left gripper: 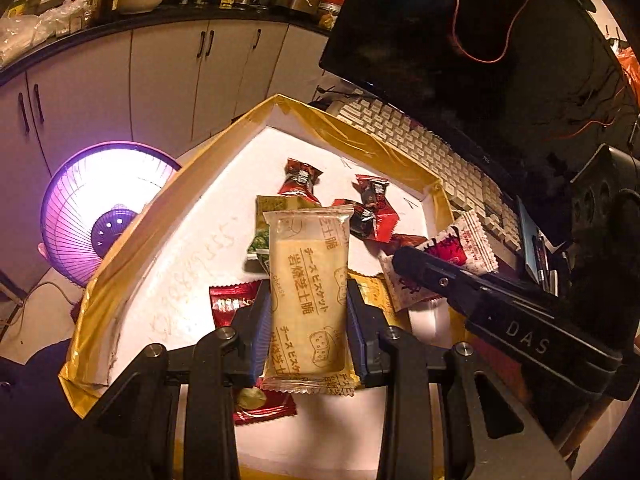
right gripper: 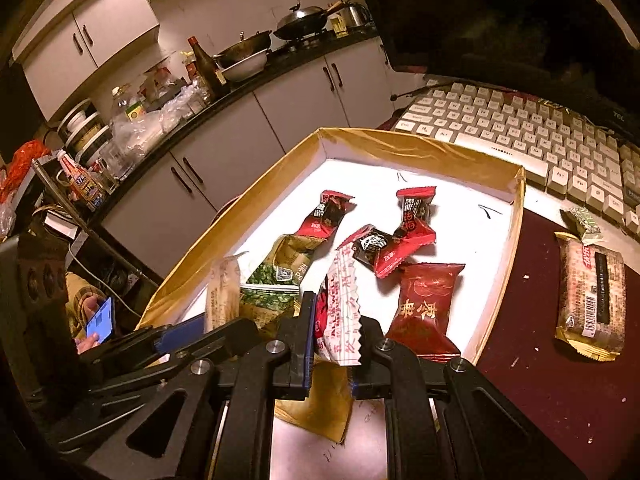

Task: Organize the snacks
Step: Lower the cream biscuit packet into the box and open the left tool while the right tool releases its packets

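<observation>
My left gripper (left gripper: 308,320) is shut on a pale yellow cheese biscuit packet (left gripper: 308,280), held upright over the white tray with a yellow taped rim (left gripper: 160,208). My right gripper (right gripper: 334,332) is shut on a white-and-red sweet wrapper (right gripper: 340,312) above the tray's near right part (right gripper: 500,280). In the left wrist view the right gripper (left gripper: 404,260) comes in from the right with that wrapper (left gripper: 468,248). In the tray lie red-and-black sweets (right gripper: 412,216), a green pea packet (right gripper: 272,280) and a dark red packet (right gripper: 424,308).
A brown snack bar (right gripper: 592,300) and a small green packet (right gripper: 584,220) lie on the dark red tabletop right of the tray. A white keyboard (right gripper: 520,132) and a black monitor (left gripper: 460,40) stand behind. A glowing heater (left gripper: 104,212) and kitchen cabinets are to the left.
</observation>
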Tool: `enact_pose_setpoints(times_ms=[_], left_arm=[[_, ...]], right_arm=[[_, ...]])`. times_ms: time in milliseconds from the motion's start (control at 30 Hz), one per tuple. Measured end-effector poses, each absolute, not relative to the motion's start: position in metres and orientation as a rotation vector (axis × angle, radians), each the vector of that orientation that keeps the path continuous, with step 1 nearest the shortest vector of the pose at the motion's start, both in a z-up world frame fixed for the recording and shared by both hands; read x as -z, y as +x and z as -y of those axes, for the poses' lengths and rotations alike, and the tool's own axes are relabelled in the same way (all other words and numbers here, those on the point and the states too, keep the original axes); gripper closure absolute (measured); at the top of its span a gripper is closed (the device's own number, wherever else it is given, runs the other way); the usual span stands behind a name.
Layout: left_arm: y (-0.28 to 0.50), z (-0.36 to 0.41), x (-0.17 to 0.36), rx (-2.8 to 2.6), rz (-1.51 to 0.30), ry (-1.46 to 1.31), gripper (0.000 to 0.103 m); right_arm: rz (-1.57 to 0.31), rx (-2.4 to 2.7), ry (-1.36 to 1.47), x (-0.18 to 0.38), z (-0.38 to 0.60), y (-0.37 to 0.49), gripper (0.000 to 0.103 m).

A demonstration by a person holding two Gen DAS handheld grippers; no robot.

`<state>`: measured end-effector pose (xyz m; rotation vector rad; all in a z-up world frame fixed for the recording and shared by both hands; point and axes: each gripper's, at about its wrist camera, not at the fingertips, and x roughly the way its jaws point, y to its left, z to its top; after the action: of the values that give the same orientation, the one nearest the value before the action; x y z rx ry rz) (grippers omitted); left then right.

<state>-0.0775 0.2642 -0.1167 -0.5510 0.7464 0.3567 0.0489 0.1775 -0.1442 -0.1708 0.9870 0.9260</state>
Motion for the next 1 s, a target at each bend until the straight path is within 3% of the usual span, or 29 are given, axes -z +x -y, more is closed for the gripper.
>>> enact_pose_setpoints(times_ms=[367,433,500,567,700,900,1000], left_arm=[[-0.071,-0.264,0.117,-0.376,-0.752,-0.517,0.072],[-0.071,-0.263,0.117,-0.376,-0.748,-0.517,0.069],[-0.072,-0.262,0.117,-0.379,-0.747,-0.513,0.066],[-0.073,-0.261,0.115,-0.386,-0.736,-0.51,0.065],[-0.076,-0.256,0.11,-0.382,-0.705,-0.505,0.049],[-0.082,-0.246,0.099,-0.372,-0.658,-0.489,0.047],[-0.083,-0.236,0.091,-0.358,-0.636,-0.469,0.035]], right_arm=[[-0.976,-0.902,-0.163,0.141,-0.176,0.053,0.085],[-0.973,-0.9,-0.155,0.138,-0.175,0.054,0.074],[-0.965,-0.889,-0.137,0.135,-0.171,0.054,0.055],[-0.947,-0.891,-0.125,0.13,-0.166,0.053,0.049],[-0.928,-0.867,-0.123,0.119,-0.154,0.049,0.041],[-0.897,-0.882,-0.077,0.101,-0.124,0.039,0.041],[-0.875,-0.898,-0.016,0.092,-0.102,0.039,0.036]])
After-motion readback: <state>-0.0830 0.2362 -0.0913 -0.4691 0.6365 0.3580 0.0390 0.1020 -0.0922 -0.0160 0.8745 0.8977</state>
